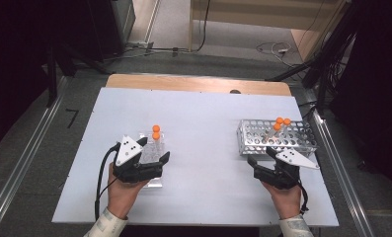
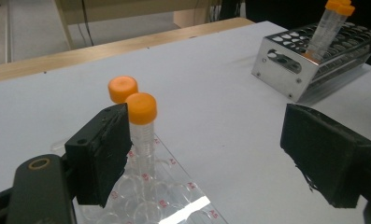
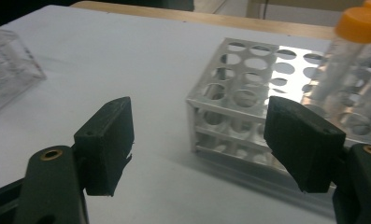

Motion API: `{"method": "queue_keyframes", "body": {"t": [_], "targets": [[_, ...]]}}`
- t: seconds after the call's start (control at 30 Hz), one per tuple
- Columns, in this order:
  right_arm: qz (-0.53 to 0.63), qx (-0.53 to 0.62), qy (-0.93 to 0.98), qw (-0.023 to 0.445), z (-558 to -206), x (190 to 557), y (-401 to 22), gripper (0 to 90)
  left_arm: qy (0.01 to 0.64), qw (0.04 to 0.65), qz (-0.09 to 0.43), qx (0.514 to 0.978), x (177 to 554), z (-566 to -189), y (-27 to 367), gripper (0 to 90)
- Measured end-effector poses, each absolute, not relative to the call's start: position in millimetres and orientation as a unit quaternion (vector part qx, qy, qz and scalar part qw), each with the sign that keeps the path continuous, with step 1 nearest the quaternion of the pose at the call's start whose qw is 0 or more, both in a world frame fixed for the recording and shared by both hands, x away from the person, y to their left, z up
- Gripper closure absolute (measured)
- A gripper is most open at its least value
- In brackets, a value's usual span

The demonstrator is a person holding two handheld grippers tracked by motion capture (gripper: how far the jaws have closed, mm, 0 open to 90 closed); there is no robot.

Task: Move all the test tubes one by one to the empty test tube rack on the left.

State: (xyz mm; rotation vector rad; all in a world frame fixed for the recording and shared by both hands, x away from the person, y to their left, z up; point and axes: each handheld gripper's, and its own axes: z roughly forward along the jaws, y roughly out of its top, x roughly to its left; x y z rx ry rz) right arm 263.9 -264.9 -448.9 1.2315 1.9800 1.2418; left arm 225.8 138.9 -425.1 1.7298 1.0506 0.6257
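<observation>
Two orange-capped tubes [image 1: 156,132] standing upright in the clear rack [image 1: 151,154], long axis straight up, right at 12 o'clock of the left gripper [image 1: 151,160]. Fingers released on both (nothing between them). Right gripper [image 1: 262,160] just at 6 o'clock of the metal rack [image 1: 277,136] holding three more tubes [image 1: 281,124], tilted. White bench [image 1: 203,118], grey floor beyond.

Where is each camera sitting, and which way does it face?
High view: above the white table, looking down; both forearms, left gripper, right gripper.
Left gripper view: between open jaws, facing the clear plastic rack with orange-capped tubes.
Right gripper view: open jaws facing the perforated metal rack.
Shared: the metal rack.
</observation>
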Motion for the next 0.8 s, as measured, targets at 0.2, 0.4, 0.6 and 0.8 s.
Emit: {"method": "queue_keyframes", "body": {"t": [0.2, 0.4, 0.6, 0.8], "targets": [[0.452, 0.475, 0.707, 0.267, -447.5, 276.5, -278.0, 27.2, 0.425, 0.492, 0.251, 0.717, 222.0, -426.7, 132.6, 16.6], [0.447, 0.492, 0.693, 0.280, -448.0, 285.5, -288.6, 29.7, 0.422, 0.494, 0.249, 0.718, 220.3, -426.4, 131.7, 16.6], [0.442, 0.508, 0.679, 0.292, -450.0, 294.3, -297.0, 36.1, 0.420, 0.490, 0.248, 0.722, 220.5, -427.4, 130.3, 16.7], [0.438, 0.514, 0.673, 0.302, -453.4, 308.6, -301.6, 45.8, 0.417, 0.496, 0.248, 0.720, 219.0, -426.7, 128.4, 16.7]]}}
